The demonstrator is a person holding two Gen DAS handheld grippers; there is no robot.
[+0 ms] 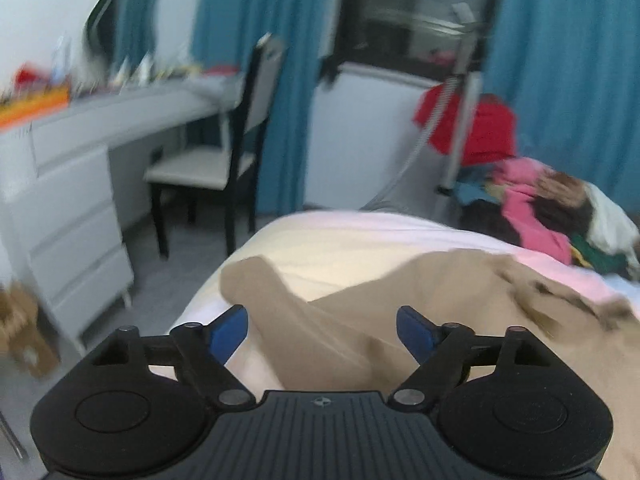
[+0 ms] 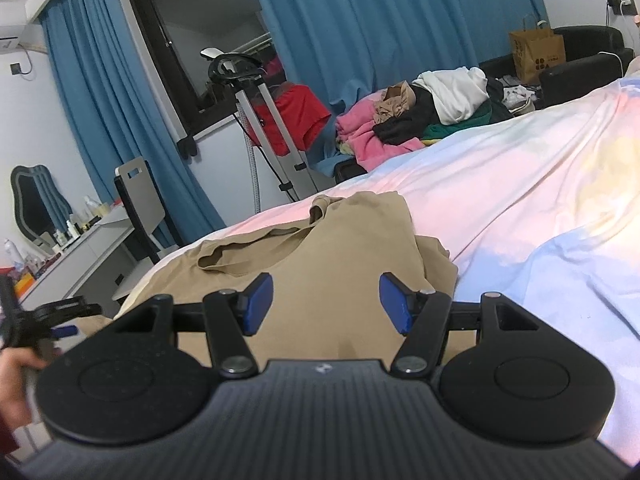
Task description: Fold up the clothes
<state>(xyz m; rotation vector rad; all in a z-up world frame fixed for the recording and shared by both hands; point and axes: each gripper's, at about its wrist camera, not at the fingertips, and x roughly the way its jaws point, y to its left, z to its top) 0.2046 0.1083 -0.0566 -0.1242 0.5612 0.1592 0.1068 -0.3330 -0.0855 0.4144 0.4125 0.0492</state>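
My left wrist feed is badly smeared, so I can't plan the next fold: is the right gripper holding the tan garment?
Observer: No. The right gripper is open above the tan garment, with nothing between its fingers.
Operator: Where is the neckline?
Observer: In the right wrist view the neck opening lies toward the far left of the garment, collar folded flat.
Operator: Any rumpled edge?
Observer: Yes, the garment's right side bunches into folds against the pastel bedsheet.
Operator: Is my left gripper close by?
Observer: The left gripper shows at the left edge of that view, near the garment's near-left part.
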